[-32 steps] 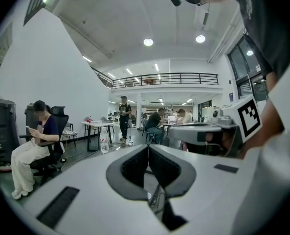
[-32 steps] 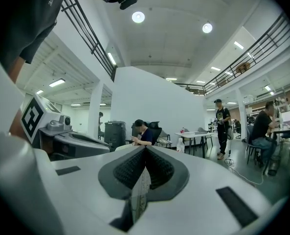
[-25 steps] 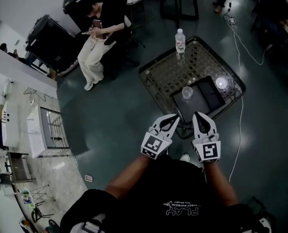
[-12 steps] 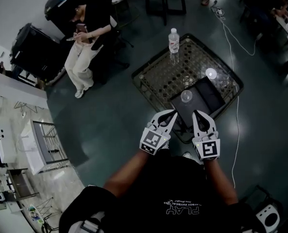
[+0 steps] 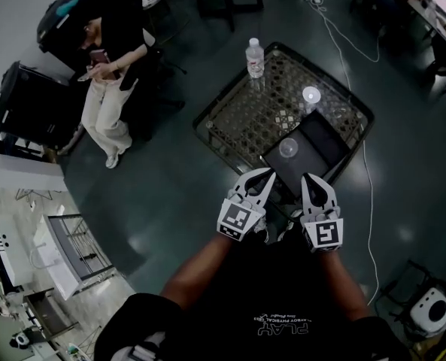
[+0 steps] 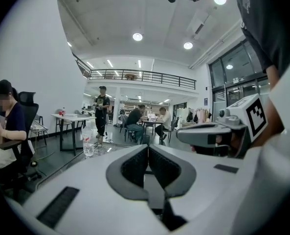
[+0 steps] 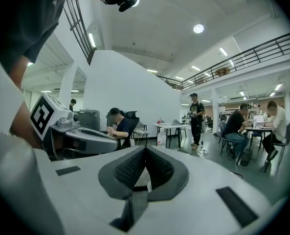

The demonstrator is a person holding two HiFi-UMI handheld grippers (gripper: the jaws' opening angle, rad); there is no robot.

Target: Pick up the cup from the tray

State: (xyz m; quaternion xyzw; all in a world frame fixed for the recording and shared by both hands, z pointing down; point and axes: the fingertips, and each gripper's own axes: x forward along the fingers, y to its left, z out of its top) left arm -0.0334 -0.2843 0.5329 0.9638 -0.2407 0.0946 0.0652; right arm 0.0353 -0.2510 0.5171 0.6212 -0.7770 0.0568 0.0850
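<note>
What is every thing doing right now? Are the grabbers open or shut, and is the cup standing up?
left gripper: shut, empty.
right gripper: shut, empty.
cup: upright on the tray, not held.
tray: lying on the table, carrying the cup.
bottle: upright at the table's far edge.
pale round thing: on the table beyond the tray, too small to tell more.
table: standing on the floor.

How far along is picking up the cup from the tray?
Done: nothing yet; the cup stands untouched on the tray. In hand: the left gripper and right gripper are both shut and empty, short of the cup. Left: open one, close on the cup, lift it.
</note>
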